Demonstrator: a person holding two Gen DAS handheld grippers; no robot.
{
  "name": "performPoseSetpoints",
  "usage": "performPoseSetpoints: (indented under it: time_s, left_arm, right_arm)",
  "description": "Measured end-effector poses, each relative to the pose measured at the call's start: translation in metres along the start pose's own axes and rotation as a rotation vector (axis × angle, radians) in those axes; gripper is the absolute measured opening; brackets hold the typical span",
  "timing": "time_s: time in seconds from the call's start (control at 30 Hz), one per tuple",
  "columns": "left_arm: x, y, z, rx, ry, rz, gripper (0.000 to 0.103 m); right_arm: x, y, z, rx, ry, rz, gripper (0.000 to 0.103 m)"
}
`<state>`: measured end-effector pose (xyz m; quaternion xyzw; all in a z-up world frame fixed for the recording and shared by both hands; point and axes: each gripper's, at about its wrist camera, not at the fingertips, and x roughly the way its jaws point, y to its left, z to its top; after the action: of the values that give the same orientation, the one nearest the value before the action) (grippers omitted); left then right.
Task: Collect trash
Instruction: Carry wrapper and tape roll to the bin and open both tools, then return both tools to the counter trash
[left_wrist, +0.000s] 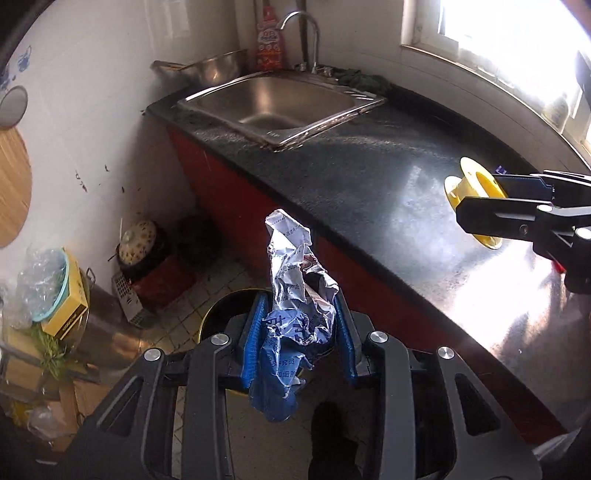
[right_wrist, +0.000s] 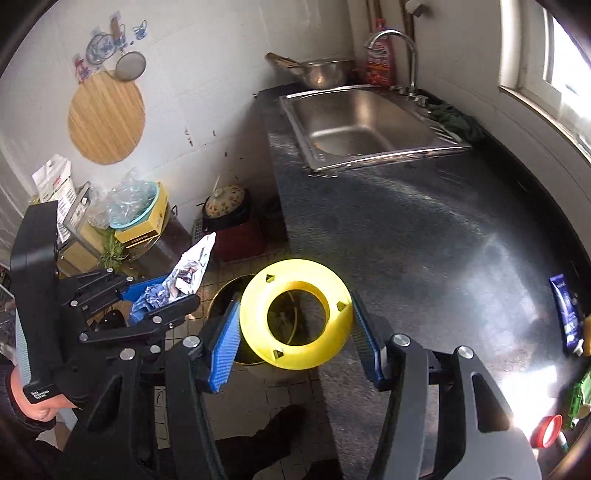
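Note:
My left gripper (left_wrist: 299, 308) is shut on a crumpled blue-and-white wrapper (left_wrist: 295, 266), which sticks up past the blue pads. It hangs over the floor beside the counter edge, above a dark round bin with a yellow rim (left_wrist: 212, 314). My right gripper (right_wrist: 295, 306) is shut on a yellow plastic spool (right_wrist: 255, 321), held over the same bin (right_wrist: 221, 299) at the counter's corner. The right wrist view shows the left gripper (right_wrist: 171, 293) and its wrapper (right_wrist: 194, 264) on the left. The left wrist view shows the right gripper (left_wrist: 480, 195) with the spool (left_wrist: 474, 175) on the right.
A dark stone counter (right_wrist: 406, 240) carries a steel sink (right_wrist: 362, 122) at its far end. A blue packet (right_wrist: 567, 314), a red cap (right_wrist: 546, 430) and something green (right_wrist: 581, 398) lie on its near right. Pots and boxes (left_wrist: 66, 306) crowd the tiled floor along the wall.

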<state>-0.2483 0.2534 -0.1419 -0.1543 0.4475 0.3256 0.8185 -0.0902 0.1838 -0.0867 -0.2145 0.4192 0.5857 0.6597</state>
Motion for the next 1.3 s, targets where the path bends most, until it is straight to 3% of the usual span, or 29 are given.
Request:
performPoseSetpoints:
  time_s: [0.27,0.47,0.63,0.67,0.73,0.77,0.9,1.03,1.17,1.3]
  left_arm:
    - [0.071,0.083,-0.061,-0.165,0.092,-0.008,0.034]
    - [0.12,0.112,-0.082,-0.182,0.106,-0.028,0.034]
    - [0.142,0.126,-0.087,-0.206,0.118,-0.068,0.035]
    - [0.145,0.128,-0.088,-0.21,0.122,-0.075,0.039]
    - [0.149,0.132,-0.089,-0.219,0.123,-0.071,0.07]
    - [0.148,0.133,-0.088,-0.223,0.113,-0.053,0.084]
    - [0.14,0.134,-0.086,-0.213,0.111,-0.042,0.084]
    - [0.117,0.128,-0.075,-0.168,0.105,-0.02,0.084]
    - [0.081,0.104,-0.052,-0.087,0.068,0.008,0.088]
    - [0.043,0.055,-0.016,0.038,0.002,-0.026,0.093]
  right_arm:
    - [0.113,0.07,0.014,-0.053,0.142,0.099,0.055]
    - [0.192,0.078,0.008,-0.057,0.244,0.084,0.055]
    - [0.223,0.08,0.008,-0.058,0.279,0.072,0.055]
    - [0.226,0.078,0.008,-0.056,0.285,0.073,0.055]
    - [0.234,0.077,0.011,-0.053,0.301,0.072,0.06]
    - [0.236,0.078,0.012,-0.053,0.309,0.072,0.074]
    - [0.222,0.077,0.017,-0.051,0.285,0.079,0.083]
    - [0.189,0.075,0.022,-0.045,0.245,0.077,0.084]
    - [0.125,0.059,0.024,-0.004,0.161,0.057,0.089]
    - [0.044,0.021,0.014,0.071,0.056,-0.031,0.094]
